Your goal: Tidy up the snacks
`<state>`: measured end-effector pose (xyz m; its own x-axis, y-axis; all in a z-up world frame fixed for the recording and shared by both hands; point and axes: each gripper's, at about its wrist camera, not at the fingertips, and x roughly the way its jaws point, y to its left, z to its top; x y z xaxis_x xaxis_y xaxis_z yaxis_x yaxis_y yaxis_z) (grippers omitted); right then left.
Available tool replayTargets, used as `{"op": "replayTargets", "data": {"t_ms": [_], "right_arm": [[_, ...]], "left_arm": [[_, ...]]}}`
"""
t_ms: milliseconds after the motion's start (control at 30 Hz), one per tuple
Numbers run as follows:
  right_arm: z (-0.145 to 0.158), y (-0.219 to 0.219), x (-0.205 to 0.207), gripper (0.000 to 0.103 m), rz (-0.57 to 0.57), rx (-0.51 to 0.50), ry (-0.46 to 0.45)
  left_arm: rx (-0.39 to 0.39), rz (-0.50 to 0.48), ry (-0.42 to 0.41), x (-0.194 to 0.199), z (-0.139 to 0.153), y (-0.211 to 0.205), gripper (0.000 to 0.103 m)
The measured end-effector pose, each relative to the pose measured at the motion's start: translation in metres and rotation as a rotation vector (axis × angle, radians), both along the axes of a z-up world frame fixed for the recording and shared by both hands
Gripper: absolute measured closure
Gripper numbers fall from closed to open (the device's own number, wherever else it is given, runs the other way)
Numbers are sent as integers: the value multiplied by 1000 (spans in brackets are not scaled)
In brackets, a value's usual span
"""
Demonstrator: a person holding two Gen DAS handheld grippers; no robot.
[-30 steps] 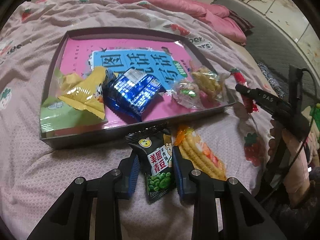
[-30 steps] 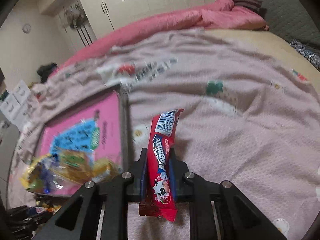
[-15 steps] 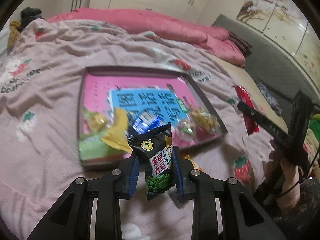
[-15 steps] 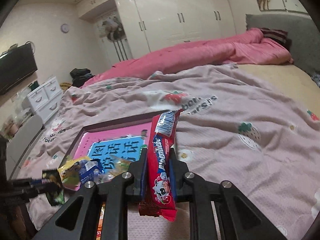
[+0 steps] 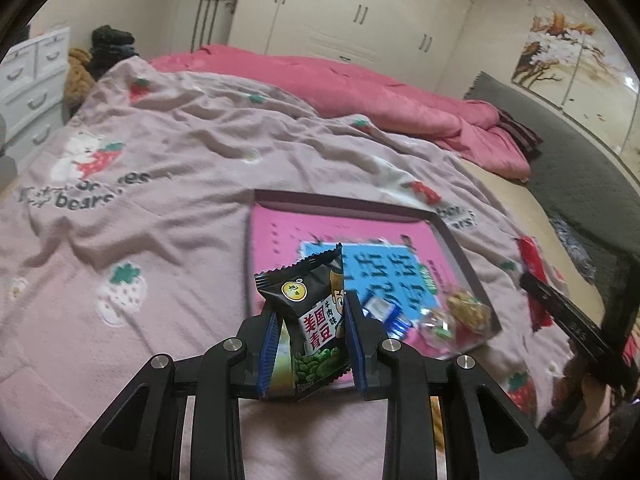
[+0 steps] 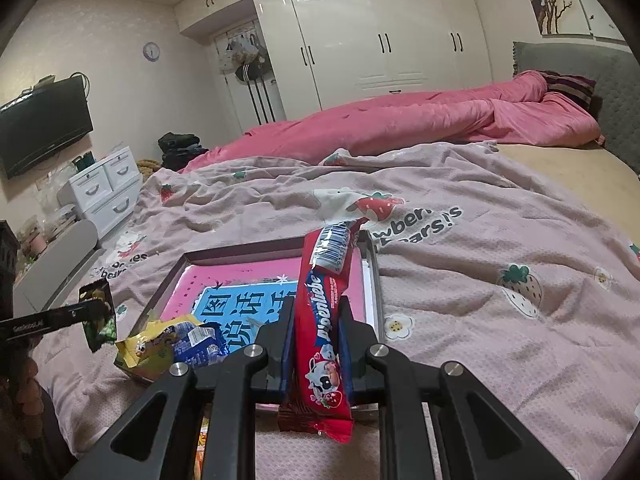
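Slippage worries us first: our left gripper [image 5: 310, 334] pinches the black pea packet [image 5: 310, 312] across its puffy middle, while our right gripper [image 6: 316, 346], clamped tight, holds the red milk-candy stick [image 6: 324, 320] low, its long top leaning toward twelve o'clock. Either could twist loose on a jerk. Beyond, at one o'clock, the tray [image 5: 452, 236] already crowds snacks at its near edge, so dropped packets may spill onto the blanket [image 5: 168, 184].

Black pea packet [image 5: 310, 320] upright; red candy stick [image 6: 324, 320] upright; both above tray [image 6: 370, 280].
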<state>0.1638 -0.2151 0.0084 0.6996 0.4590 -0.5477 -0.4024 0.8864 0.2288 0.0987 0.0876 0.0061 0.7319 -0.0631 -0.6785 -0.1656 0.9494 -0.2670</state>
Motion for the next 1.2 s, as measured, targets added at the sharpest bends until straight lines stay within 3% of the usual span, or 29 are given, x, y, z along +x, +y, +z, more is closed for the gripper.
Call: {"op": "replayTargets", "data": {"t_ms": [167, 1200], "right_arm": [[-2, 1, 3, 84, -4, -2, 4], [-31, 18, 35, 84, 6, -43, 84]], "left_arm": [[33, 17, 9, 5, -6, 4, 72], [13, -113, 107, 42, -49, -38, 72]]}}
